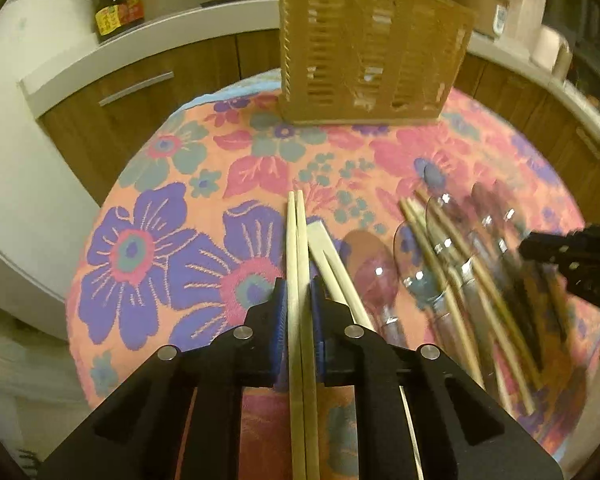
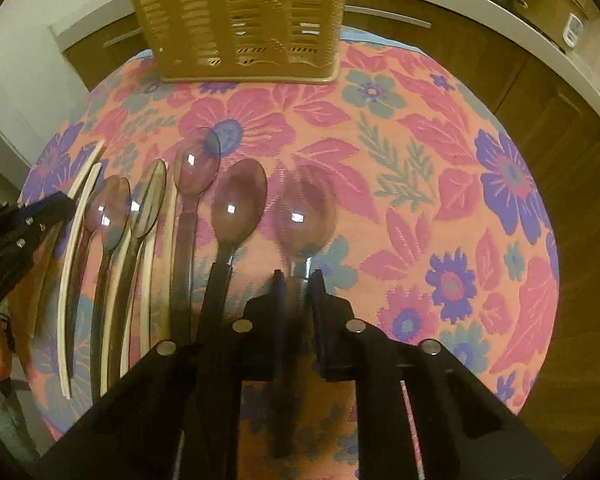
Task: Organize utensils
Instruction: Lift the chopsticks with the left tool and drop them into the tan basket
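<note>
The left gripper has its blue-padded fingers pinched on a pair of pale wooden chopsticks, which point toward the far side of the round table under its floral pink-and-purple cloth. Just to the right of them a second pale chopstick pair lies on the cloth. Farther right lies a row of clear plastic spoons with dark handles mixed with thin bamboo chopsticks — blurred there.

The right gripper has its fingers closed on the neck of one clear plastic spoon, the rightmost of the row, its bowl pointing far. The other spoons lie to its left, handles toward the near edge.

At the far edge of the table stands a tan slotted plastic utensil holder, upright. Behind it run a white countertop with dark sauce bottles and brown wooden cabinets.
</note>
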The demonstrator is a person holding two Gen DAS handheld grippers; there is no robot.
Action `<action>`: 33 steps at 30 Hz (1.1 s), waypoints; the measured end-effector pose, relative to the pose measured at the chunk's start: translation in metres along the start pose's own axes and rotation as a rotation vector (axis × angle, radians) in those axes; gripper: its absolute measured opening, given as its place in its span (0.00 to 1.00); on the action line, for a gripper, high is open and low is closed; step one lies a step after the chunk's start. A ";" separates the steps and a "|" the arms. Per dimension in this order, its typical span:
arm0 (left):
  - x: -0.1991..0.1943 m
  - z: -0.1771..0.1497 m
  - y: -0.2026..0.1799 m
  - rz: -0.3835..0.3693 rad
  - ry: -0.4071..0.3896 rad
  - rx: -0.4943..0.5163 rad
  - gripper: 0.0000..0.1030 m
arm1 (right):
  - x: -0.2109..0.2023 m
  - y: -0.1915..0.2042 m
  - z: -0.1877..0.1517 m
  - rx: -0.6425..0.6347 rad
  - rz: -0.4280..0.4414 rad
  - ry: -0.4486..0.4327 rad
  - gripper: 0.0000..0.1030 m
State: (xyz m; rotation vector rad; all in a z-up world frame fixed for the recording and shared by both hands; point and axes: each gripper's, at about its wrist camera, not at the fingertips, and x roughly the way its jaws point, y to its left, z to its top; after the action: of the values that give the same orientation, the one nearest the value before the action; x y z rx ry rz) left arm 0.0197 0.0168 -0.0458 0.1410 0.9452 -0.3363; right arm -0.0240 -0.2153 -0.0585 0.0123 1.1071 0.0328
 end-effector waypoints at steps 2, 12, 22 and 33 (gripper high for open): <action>-0.008 0.003 0.005 -0.033 -0.049 -0.028 0.10 | -0.002 0.001 0.001 0.000 -0.001 -0.007 0.10; -0.062 0.047 0.010 -0.131 -0.276 -0.053 0.10 | -0.060 0.005 0.030 -0.020 0.062 -0.207 0.10; -0.105 0.144 0.005 -0.178 -0.480 -0.065 0.10 | -0.122 -0.006 0.109 -0.011 0.136 -0.468 0.10; -0.102 0.236 -0.012 -0.136 -0.678 -0.075 0.10 | -0.128 -0.030 0.204 0.082 0.165 -0.684 0.10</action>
State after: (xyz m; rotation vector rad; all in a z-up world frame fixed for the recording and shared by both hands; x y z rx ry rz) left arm 0.1428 -0.0340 0.1746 -0.1061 0.2943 -0.4365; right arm 0.1021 -0.2477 0.1467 0.1765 0.4210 0.1221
